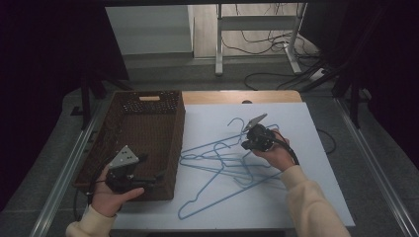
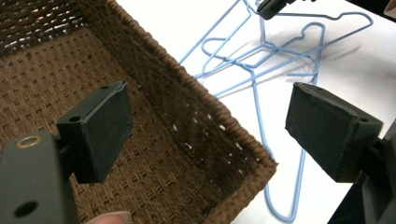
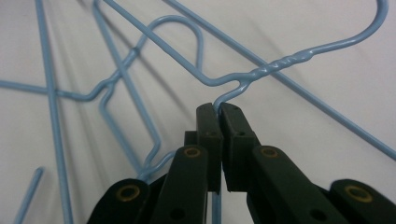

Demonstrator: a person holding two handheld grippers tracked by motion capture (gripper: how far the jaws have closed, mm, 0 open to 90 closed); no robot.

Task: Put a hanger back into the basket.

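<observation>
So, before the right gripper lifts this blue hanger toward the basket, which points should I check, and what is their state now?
1. Right gripper shut on the blue hanger just below its twisted neck: ok.
2. Held hanger free of the other hangers: not ok, the wires cross one another.
3. Basket has room inside: ok, woven bottom is bare.
4. Left gripper out of the way: not ok, it hangs open above the basket's near corner.
5. Grip firm enough for lifting: cannot tell.
</observation>
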